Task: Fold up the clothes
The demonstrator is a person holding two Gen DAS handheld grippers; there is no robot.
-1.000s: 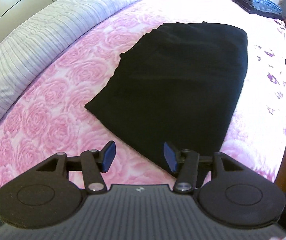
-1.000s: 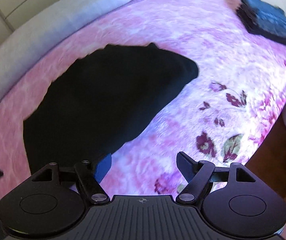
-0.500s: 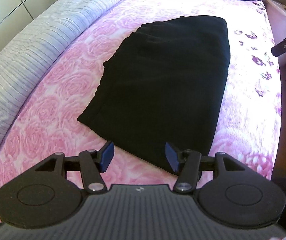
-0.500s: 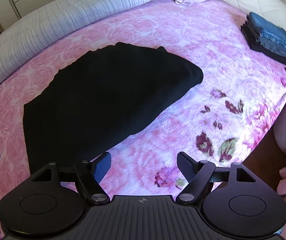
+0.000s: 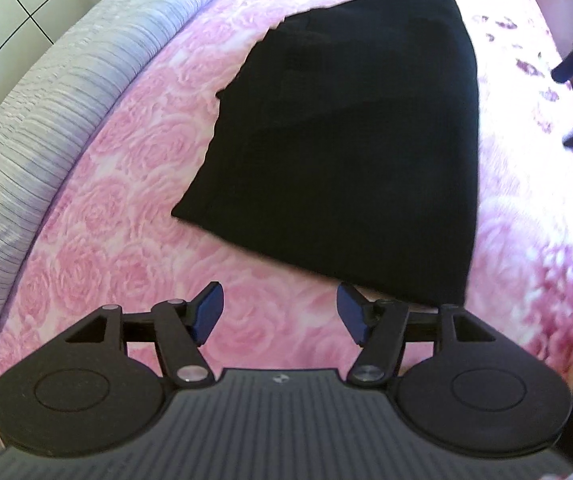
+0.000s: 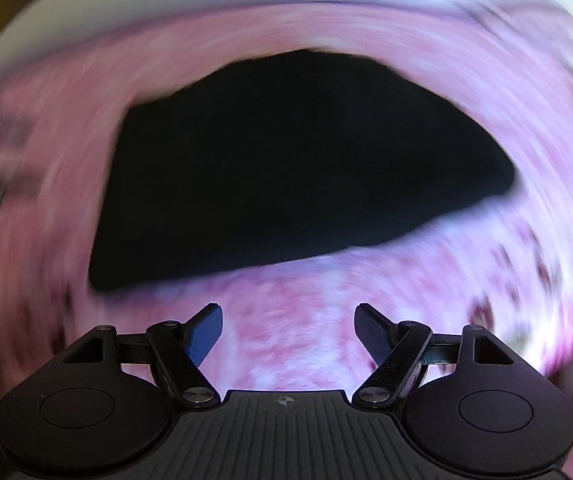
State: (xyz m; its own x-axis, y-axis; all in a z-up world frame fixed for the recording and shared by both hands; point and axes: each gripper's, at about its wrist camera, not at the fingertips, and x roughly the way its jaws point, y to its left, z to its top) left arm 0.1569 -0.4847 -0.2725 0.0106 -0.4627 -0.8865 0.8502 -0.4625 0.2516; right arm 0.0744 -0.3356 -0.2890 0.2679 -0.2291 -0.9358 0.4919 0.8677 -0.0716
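In the left wrist view we see the left tool (image 5: 279, 309) with its blue-padded fingers (image 5: 209, 309) spread; they have just been widening, with only bedspread showing between them. The folded black cloth garment (image 5: 350, 136) lies flat on the pink rose-patterned bedspread (image 5: 118, 184), towards the bed's right edge. Its nearest corner sits just past the right-hand finger of our left tool, and we cannot tell if they touch. Along the bed's left side runs a grey-and-white striped duvet (image 5: 66, 92). At the right edge of the view, over the bed's right edge, part of the right tool (image 5: 572, 64) shows with one blue pad.

In the right wrist view, heavily smeared by motion blur, our right tool (image 6: 288, 322) holds its fingers (image 6: 205, 330) wide apart over the pink bedspread (image 6: 286, 344), pinching nothing. The black garment (image 6: 286, 168) lies ahead of the fingertips, apart from them, with pink bedspread all round it.
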